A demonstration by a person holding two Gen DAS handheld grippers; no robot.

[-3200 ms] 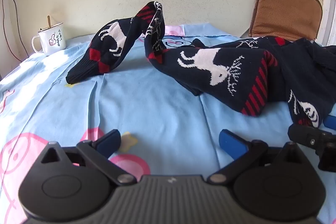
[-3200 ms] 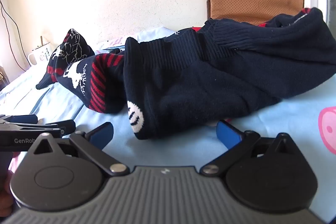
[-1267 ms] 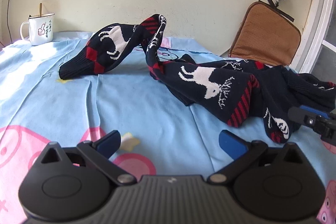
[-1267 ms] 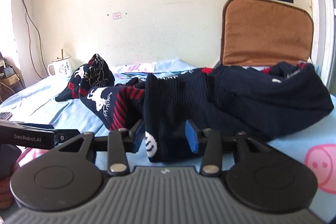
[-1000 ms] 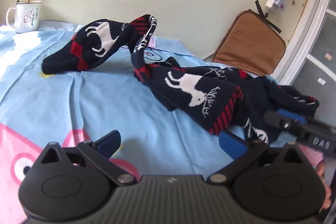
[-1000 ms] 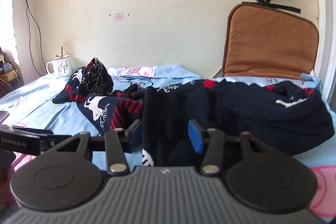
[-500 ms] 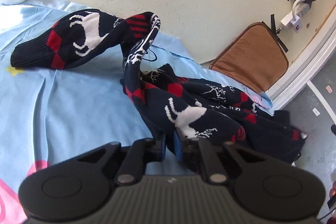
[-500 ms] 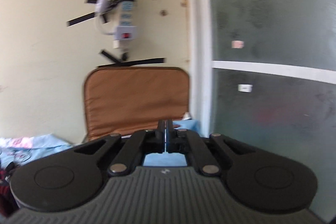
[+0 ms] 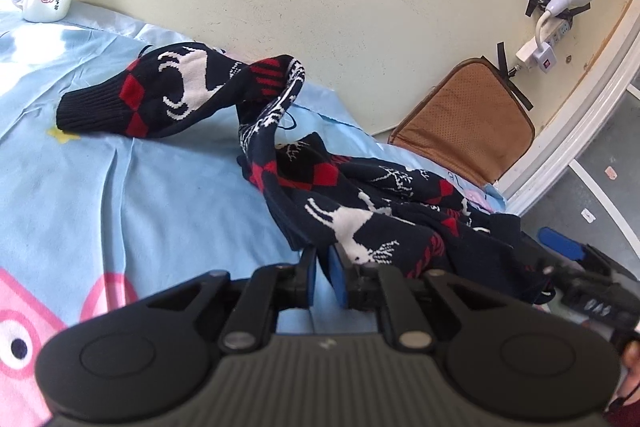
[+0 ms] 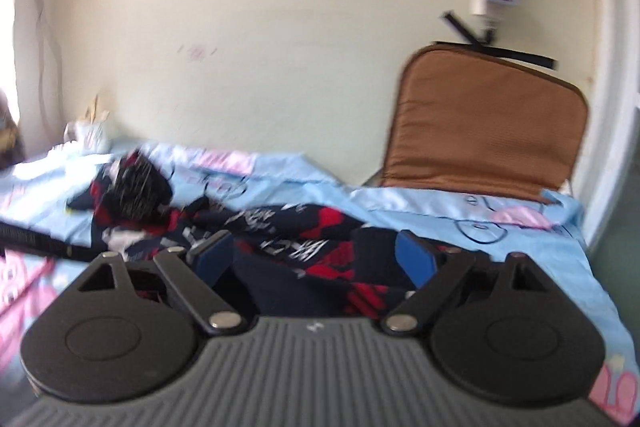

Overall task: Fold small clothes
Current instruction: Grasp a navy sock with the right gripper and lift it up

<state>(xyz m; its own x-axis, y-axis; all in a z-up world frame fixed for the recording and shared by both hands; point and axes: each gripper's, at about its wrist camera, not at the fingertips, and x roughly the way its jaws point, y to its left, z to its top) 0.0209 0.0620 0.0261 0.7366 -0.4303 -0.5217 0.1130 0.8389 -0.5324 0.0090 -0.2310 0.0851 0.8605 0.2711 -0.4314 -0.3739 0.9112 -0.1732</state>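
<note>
Knit garment (image 9: 360,219) is soft, light, floppy: our left tool (image 9: 324,277) looks clenched on its near hem at lower centre, right tool (image 10: 316,259) spread wide over it, so we'd grab edges.

My work is a navy knit garment (image 9: 352,203) with white reindeer and red diamonds, lying crumpled and twisted across the light blue sheet. One ribbed-cuffed sleeve (image 9: 152,95) stretches flat toward the far left; the cloth rises in a hump at the middle, then bunches in a rumpled heap (image 10: 304,239) near me.
</note>
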